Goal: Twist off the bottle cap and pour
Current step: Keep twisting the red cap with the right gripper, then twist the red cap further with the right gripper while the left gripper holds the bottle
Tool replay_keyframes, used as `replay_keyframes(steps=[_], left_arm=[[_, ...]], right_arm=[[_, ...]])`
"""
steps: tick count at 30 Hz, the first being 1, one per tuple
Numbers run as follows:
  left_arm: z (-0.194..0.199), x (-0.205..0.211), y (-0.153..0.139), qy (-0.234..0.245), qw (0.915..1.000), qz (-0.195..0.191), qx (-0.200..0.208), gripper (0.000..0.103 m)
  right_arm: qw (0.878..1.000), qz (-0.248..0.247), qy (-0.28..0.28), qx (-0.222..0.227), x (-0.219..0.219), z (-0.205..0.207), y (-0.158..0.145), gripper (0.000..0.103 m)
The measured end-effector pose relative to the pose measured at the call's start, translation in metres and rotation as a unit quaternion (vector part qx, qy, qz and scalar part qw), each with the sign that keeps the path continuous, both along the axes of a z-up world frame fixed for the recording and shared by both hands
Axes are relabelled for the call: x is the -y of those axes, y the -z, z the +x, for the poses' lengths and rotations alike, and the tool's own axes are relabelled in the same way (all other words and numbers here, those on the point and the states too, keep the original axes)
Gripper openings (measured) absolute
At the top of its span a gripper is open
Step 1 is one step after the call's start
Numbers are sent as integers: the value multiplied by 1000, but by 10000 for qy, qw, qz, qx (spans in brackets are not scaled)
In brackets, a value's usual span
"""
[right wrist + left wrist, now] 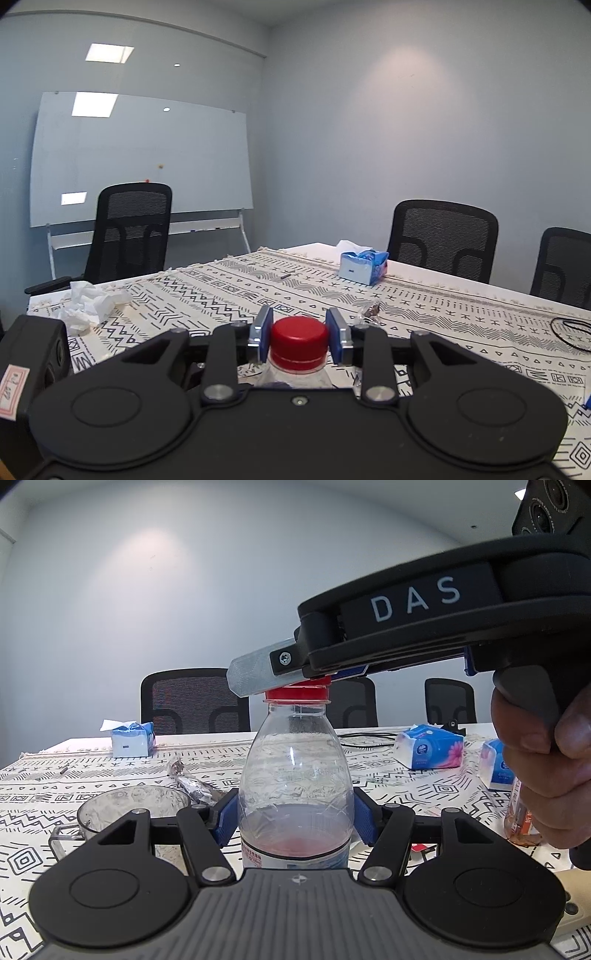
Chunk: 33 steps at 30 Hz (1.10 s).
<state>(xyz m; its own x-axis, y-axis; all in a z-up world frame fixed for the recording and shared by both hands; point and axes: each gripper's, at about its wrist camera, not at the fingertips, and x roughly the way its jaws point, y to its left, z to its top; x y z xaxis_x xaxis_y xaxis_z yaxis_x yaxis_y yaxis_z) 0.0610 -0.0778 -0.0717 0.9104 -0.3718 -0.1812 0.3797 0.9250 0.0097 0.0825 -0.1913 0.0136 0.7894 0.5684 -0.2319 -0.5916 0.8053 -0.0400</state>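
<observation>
A clear plastic bottle [295,771] with a little pink liquid at its bottom stands upright on the patterned tablecloth [92,771]. My left gripper [295,814] is shut on the bottle's lower body, blue pads on both sides. The bottle's red cap [297,692] is on its neck. My right gripper [300,336] comes in from the right above the bottle, and its blue pads press both sides of the red cap [299,341]. A clear glass cup [129,806] with a handle sits left of the bottle.
Tissue packs [428,746] [133,738] lie on the table, with a crumpled wrapper [192,782] behind the cup and a small orange bottle [521,816] at right. Crumpled tissue [88,302] and a black cable [572,332] lie on the cloth. Black chairs [443,236] line the far side.
</observation>
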Motion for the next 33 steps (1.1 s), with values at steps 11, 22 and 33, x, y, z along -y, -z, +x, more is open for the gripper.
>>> replay_keyframes(steps=[11,22,33], left_arm=[[4,-4,0,-6,9999,-108,-43,59],[6,-5,1,46,9998,-167,-74,59],[5,-3,1,72,9998,-147,-92,59]], right_arm=[[9994,-76,-342,82,4,6,-1,33],[9958,143,-898,44,18,17,2,33],[9842,325,-1732,-163,39,37,-2,41]])
